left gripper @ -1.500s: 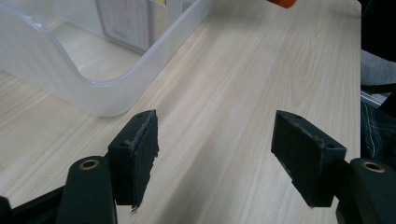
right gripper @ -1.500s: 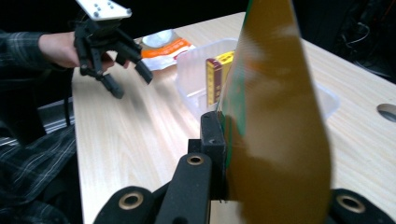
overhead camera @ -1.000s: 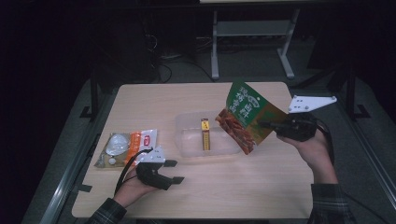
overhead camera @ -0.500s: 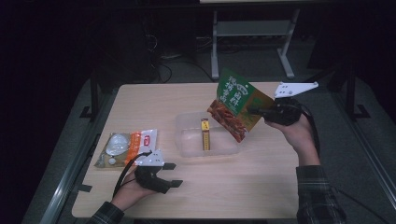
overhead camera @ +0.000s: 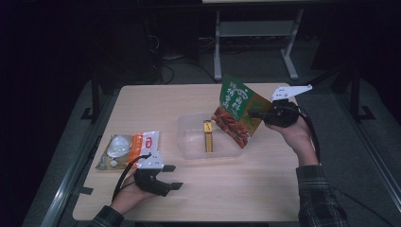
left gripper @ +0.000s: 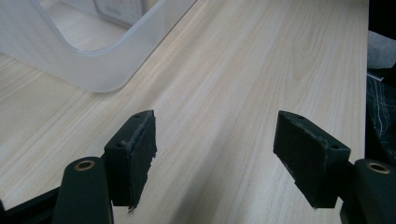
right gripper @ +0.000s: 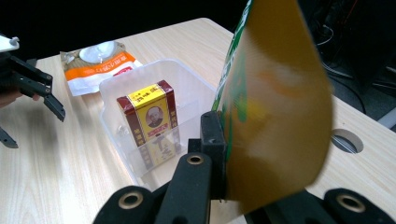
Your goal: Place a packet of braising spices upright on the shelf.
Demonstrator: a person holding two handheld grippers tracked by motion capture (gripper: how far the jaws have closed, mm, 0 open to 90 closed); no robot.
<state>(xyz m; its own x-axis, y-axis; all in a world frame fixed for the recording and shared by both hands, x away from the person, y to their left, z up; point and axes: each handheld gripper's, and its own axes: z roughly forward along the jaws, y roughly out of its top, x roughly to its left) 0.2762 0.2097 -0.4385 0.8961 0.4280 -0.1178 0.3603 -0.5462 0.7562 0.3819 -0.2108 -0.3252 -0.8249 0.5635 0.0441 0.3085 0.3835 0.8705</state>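
jaws clamped on a snack bag above the bin, left pair idle and apart

jaws of the right gripper (overhead camera: 257,115) are clenched on one edge of the green and orange snack bag (overhead camera: 239,109), and in the right gripper view the bag (right gripper: 275,107) rises from the pinch and fills the right half of the frame. jaws of the left gripper (overhead camera: 170,177) stand released with bare wood between them, low at the lower left of the high view.

largest first: the light wooden table (overhead camera: 265,189) spans the middle of the high view. the clear plastic bin (overhead camera: 189,142) sits at its centre, open at the top. the snack bag hangs tilted just right of centre, its lower corner over the bin's right rim; whether it touches the rim cannot be told. an orange and white packet (overhead camera: 130,149) lies flat at the left, well apart from the bin. smallest, a yellow and maroon box (overhead camera: 207,137) stands inside the bin, towards its right half.

the step in hand looks like carrying the bag to the bin. the next move would call for bringing the bag lower and further towards the left of the frame, so it clears the rim and settles beside the box rather than on it, before the grip lets go. the bag is floppy and held by one edge, so it may swing or catch on the wall.
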